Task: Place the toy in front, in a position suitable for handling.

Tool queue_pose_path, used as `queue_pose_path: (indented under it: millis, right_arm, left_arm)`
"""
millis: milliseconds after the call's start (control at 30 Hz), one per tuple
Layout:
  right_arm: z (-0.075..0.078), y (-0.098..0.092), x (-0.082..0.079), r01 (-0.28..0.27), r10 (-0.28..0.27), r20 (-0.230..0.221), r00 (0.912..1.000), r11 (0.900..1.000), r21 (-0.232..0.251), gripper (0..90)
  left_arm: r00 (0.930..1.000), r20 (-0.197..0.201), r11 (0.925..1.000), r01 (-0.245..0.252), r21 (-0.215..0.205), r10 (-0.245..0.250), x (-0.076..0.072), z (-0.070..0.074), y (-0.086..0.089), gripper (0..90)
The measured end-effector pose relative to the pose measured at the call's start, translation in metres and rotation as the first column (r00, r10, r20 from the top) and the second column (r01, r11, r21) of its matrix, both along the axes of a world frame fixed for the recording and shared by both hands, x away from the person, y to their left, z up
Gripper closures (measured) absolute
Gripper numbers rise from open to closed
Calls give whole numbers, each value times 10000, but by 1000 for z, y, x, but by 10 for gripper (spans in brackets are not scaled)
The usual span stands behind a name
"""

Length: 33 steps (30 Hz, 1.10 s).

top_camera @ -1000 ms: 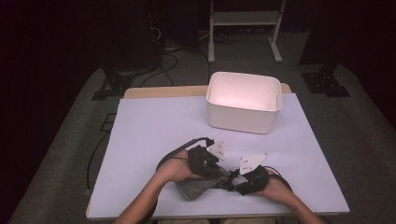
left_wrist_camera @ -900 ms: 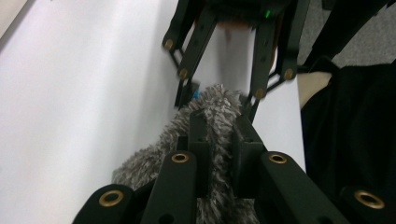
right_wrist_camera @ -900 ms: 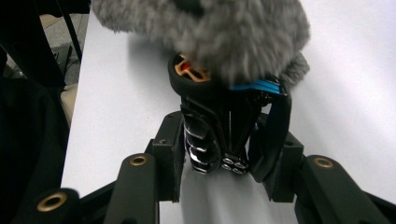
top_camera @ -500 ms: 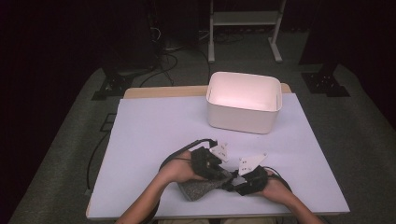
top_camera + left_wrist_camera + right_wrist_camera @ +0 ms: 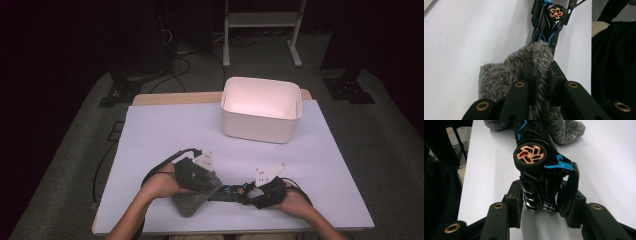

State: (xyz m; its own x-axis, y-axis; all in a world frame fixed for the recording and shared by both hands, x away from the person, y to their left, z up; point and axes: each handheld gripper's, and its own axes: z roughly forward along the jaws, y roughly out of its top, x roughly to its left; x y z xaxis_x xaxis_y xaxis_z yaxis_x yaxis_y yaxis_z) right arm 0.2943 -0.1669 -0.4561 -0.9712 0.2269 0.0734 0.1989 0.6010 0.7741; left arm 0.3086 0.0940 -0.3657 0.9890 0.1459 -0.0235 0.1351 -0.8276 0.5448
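Taking the toy car [image 5: 231, 192] as the landmark, it lies near the person's edge of the white table [image 5: 150, 150], lengthwise between the two hands.

At its rear end, the right gripper [image 5: 541, 205] has its jaws set partway closed around the car's tail, one black jaw pressed on each flank just behind the gold-spoked rear wheel [image 5: 530, 155]. The car looks like rigid moulded plastic, glossy and probably a little slippery, with thin blue fins and a spoiler that could snap; the firm body sides where the jaws now sit are judged the safest place to hold, not the wheels or the wing.

At the car's front end, the left gripper [image 5: 541, 75] has its jaws drawn close together, pinching a ridge of the grey fluffy cloth [image 5: 506, 77]. The cloth is draped against the car's nose and spreads on the table to the left of it in the high view. It is soft, light and limp, so it will sag and fold wherever it is taken; a pinch of a bunched fold, as here, should hold well, since the pile gives the pads plenty of grip.

Well beyond the car, toward the far edge, stands the white bin [image 5: 261, 107], open at the top.
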Motion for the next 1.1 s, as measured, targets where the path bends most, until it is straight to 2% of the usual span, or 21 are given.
queue_pose_path:
  millis: [133,367,433,533,833,900,1033,1100]
  right_arm:
    - [0,1,0,130,-130,-16,9999,9999,-35,544]
    - [2,7,2,43,-43,-59,10000,10000,2,550]
    - [3,6,2,-145,145,17,9999,9998,-125,561]
    - [5,5,2,-318,317,-124,9994,9994,-98,571]
    - [8,-10,8,-234,231,-125,9997,9993,-288,575]
    - [9,-14,9,-217,214,-64,9997,9990,-395,575]
    - [8,-18,12,-190,175,-224,9996,9975,-686,563]
    - [9,-16,11,-77,65,-172,9998,9973,-734,504]
  left_arm:
    - [9999,-49,9999,143,-57,-143,1,0,-6,806]
    - [9994,-111,9994,331,-113,-333,3,0,-14,806]
    - [9994,-111,9994,325,-92,-326,3,1,-14,806]
    - [9998,-71,9997,194,-125,-195,3,2,-9,806]
    - [9996,-157,9996,-244,-151,242,5,1,10,806]
    - [9994,-184,9994,-297,-166,294,7,-1,11,806]
    - [9993,-285,9995,-263,-192,258,9,-5,6,806]
    - [9992,-329,9995,-251,-201,244,9,-7,4,804]
